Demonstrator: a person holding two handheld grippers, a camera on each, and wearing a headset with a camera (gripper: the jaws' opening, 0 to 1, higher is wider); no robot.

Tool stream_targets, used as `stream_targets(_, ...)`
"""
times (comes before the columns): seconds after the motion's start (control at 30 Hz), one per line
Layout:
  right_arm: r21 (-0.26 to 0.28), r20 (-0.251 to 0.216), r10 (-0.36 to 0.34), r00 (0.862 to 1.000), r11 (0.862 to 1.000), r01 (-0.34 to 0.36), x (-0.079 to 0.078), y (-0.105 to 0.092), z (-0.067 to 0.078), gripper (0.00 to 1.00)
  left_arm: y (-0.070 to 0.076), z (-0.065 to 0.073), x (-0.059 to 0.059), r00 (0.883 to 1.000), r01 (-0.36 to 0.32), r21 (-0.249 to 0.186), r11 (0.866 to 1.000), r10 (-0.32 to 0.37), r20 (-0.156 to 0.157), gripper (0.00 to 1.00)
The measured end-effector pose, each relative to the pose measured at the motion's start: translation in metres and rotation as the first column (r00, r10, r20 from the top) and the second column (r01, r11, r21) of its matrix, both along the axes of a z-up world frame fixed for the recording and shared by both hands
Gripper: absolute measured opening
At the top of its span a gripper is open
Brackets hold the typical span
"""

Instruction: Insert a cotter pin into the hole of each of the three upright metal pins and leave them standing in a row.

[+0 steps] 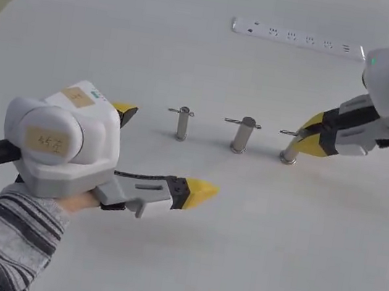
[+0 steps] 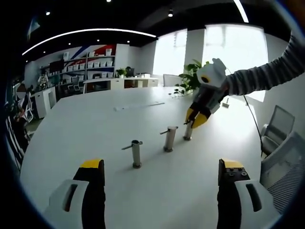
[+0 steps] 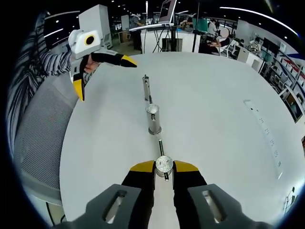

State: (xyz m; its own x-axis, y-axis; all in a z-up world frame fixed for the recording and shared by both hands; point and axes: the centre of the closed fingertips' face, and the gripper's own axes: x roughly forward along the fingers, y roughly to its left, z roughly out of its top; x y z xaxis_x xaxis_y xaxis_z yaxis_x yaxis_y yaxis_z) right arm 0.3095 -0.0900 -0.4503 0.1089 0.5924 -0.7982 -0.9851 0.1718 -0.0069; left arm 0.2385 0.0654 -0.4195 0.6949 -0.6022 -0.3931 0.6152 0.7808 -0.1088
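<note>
Well, over on the left the left gripper [image 1: 168, 150] hovers above the white table [image 1: 234, 269] with its jaws spread wide and nothing between them, just in front of the row. Moving along, the left pin [image 1: 182, 127] stands upright, long axis vertical, with the first cotter pin [image 1: 181, 111] lying level through its top. Next, the middle pin [image 1: 241, 139] is upright too, its second cotter pin [image 1: 242, 123] crosswise through the head and running along the line of the row. So that's two done, by the look of it! On to the right pin [image 1: 290, 155], also standing. The third cotter pin [image 1: 287, 133] lies horizontal at its head, its free end poking left toward the middle pin, so it looks through the hole, or very nearly. The right gripper [image 1: 306, 136] has its jaws drawn in tight there, apparently pinching that cotter pin. All that's left, I'd judge, is seating it and letting go without tipping the pin.
</note>
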Motion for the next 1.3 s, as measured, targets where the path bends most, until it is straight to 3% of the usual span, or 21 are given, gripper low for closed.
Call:
stream_targets(0.3, -0.004, -0.005, 0.009, 1.0, 1.0, -0.009, -0.001, 0.0, 0.0, 0.09, -0.001, -0.002, -0.001, 1.0, 0.007, 0.004, 1.0, -0.006, -0.009, 0.99)
stream_targets(0.43, -0.024, 0.024, 0.023, 0.999, 0.999, -0.023, -0.001, -0.001, -0.002, 0.1, -0.002, -0.003, -0.001, 1.0, 0.013, 0.012, 1.0, -0.013, -0.011, 0.99)
stream_targets(0.57, -0.036, 0.061, 0.017, 0.998, 0.999, -0.015, 0.0, -0.003, 0.0, 0.17, -0.002, -0.003, -0.001, 1.0, 0.014, 0.019, 1.0, -0.014, -0.013, 0.99)
stream_targets(0.73, -0.014, 0.116, -0.014, 0.993, 1.0, 0.015, -0.004, -0.003, 0.013, 0.29, 0.0, -0.001, 0.002, 1.0, 0.012, 0.026, 1.0, -0.012, -0.009, 0.99)
stream_targets(0.8, 0.023, 0.142, -0.069, 0.987, 0.998, 0.066, -0.004, -0.002, 0.021, 0.33, 0.0, 0.001, 0.003, 1.0, 0.013, 0.025, 1.0, -0.013, -0.007, 0.99)
stream_targets(0.9, 0.091, 0.136, -0.169, 0.976, 0.983, 0.158, -0.011, 0.0, 0.032, 0.37, -0.001, 0.005, 0.004, 1.0, 0.015, 0.024, 1.0, -0.015, -0.003, 0.99)
stream_targets(1.0, 0.148, 0.102, -0.289, 0.952, 0.951, 0.273, -0.018, 0.001, 0.042, 0.42, 0.0, 0.01, 0.005, 1.0, 0.014, 0.02, 1.0, -0.014, -0.002, 0.99)
stream_targets(1.07, 0.186, 0.123, -0.334, 0.935, 0.933, 0.309, -0.02, 0.002, 0.05, 0.49, 0.0, 0.013, 0.006, 1.0, 0.005, 0.003, 1.0, -0.005, -0.009, 0.99)
stream_targets(1.1, 0.189, 0.122, -0.335, 0.934, 0.932, 0.31, -0.022, 0.003, 0.051, 0.53, 0.0, 0.014, 0.006, 1.0, 0.003, 0.001, 1.0, -0.003, -0.013, 0.99)
stream_targets(1.17, 0.202, 0.114, -0.381, 0.918, 0.913, 0.354, -0.028, 0.002, 0.055, 0.56, 0.002, 0.018, 0.007, 1.0, -0.013, -0.01, 1.0, 0.013, -0.011, 0.99)
stream_targets(1.3, 0.165, 0.124, -0.424, 0.897, 0.9, 0.402, -0.042, -0.005, 0.05, 0.64, 0.005, 0.025, 0.006, 0.999, -0.034, -0.009, 0.999, 0.034, -0.014, 0.99)
